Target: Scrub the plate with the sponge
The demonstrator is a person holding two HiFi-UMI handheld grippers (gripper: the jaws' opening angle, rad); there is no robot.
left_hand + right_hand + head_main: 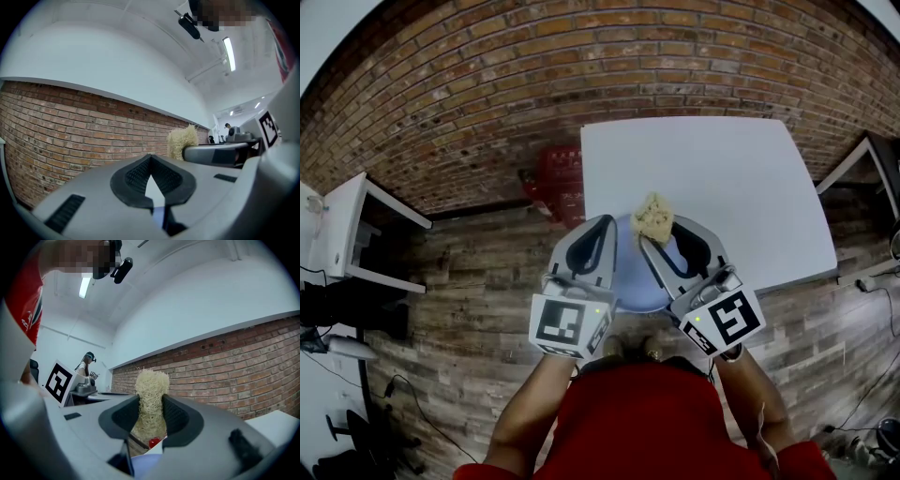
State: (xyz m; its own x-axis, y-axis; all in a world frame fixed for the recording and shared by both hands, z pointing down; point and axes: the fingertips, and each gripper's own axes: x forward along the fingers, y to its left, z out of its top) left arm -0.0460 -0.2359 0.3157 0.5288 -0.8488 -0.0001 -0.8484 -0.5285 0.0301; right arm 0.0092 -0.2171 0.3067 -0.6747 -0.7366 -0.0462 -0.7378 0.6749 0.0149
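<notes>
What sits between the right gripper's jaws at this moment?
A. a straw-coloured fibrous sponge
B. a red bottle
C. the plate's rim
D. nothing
A: the right gripper view shows the right gripper with both pads pressed on the sponge, whose tuft sticks out past the tips.

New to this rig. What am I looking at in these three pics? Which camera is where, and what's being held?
There is no robot: a person holds a two-jaw gripper in each hand. One picture comes from a head camera looking steeply down. The other two come from cameras on the grippers, looking along their jaws. A pale blue plate sits under both grippers at the near edge of a white table. The right gripper is clamped on a straw-coloured sponge. The left gripper is shut, with nothing visible between its pads.
</notes>
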